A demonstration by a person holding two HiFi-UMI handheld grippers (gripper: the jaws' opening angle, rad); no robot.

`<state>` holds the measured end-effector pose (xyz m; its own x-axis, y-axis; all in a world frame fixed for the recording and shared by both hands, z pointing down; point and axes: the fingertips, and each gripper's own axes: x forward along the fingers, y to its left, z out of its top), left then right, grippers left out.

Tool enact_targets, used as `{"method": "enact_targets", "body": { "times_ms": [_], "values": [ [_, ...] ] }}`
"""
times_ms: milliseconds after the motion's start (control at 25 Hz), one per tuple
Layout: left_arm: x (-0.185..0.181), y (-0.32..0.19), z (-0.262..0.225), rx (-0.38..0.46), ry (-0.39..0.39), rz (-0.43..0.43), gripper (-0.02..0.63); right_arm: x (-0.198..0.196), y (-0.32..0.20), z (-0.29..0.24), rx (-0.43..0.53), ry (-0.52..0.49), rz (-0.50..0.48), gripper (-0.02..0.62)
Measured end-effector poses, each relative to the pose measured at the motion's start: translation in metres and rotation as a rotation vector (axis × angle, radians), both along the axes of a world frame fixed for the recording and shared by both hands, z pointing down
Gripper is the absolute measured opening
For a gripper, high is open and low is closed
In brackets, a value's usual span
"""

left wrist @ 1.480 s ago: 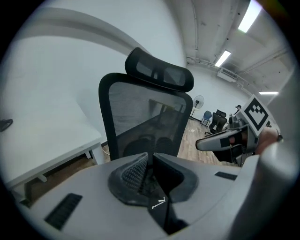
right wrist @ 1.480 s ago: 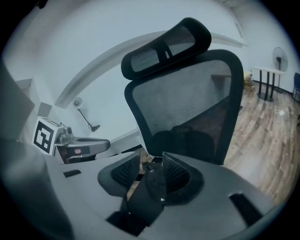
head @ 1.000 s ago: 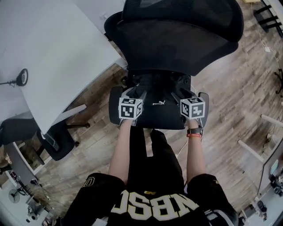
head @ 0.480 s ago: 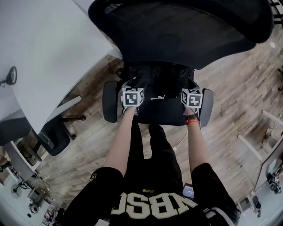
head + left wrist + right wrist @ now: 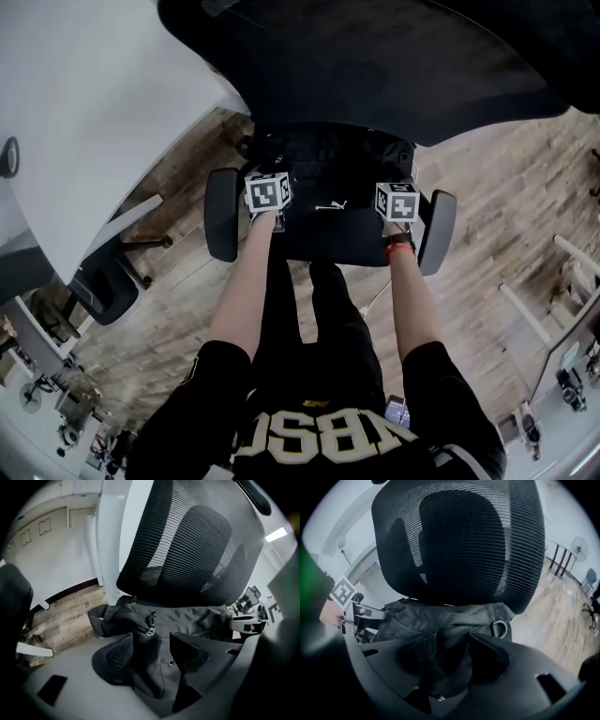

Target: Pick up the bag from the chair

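A black bag [image 5: 333, 220] lies on the seat of a black mesh-backed chair [image 5: 375, 56], against the backrest. My left gripper [image 5: 268, 186] is at the bag's left side and my right gripper [image 5: 397, 193] at its right side. In the left gripper view the jaws [image 5: 151, 648] stand close together with a raised fold of the bag [image 5: 187, 618] pinched between them, near a metal zip pull [image 5: 150, 631]. The right gripper view shows its jaws [image 5: 452, 651] likewise closed on bag [image 5: 440, 616] fabric, with a metal ring [image 5: 499, 629] to the right.
The chair's armrests [image 5: 222, 214] [image 5: 438, 232] flank the two grippers. A white desk [image 5: 84, 103] stands to the left, with a second dark chair [image 5: 103, 291] below it. Wooden floor [image 5: 506, 187] surrounds the chair. My legs stand right against the seat's front edge.
Both grippers have edged forward over the bag toward the backrest. The head view has moved in over the chair, whose back now fills the top.
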<state>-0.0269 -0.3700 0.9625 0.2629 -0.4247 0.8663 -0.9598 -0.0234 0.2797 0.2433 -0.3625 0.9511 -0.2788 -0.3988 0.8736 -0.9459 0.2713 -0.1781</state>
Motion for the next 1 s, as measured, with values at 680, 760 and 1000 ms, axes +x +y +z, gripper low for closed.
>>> {"method": "enact_targets", "body": {
  "times_ms": [680,760,1000],
  "values": [
    [0.009,0.015,-0.041,0.047,-0.01,0.032,0.041,-0.009,0.006,-0.035,0.011,-0.061,0.085,0.057],
    [0.009,0.02,-0.052,0.063,0.002,0.015,0.04,-0.012,0.01,-0.046,0.02,-0.082,0.1,0.057],
    [0.016,0.029,-0.096,0.113,0.023,0.003,0.038,-0.011,0.022,-0.093,0.061,-0.098,0.147,0.057]
  ]
}}
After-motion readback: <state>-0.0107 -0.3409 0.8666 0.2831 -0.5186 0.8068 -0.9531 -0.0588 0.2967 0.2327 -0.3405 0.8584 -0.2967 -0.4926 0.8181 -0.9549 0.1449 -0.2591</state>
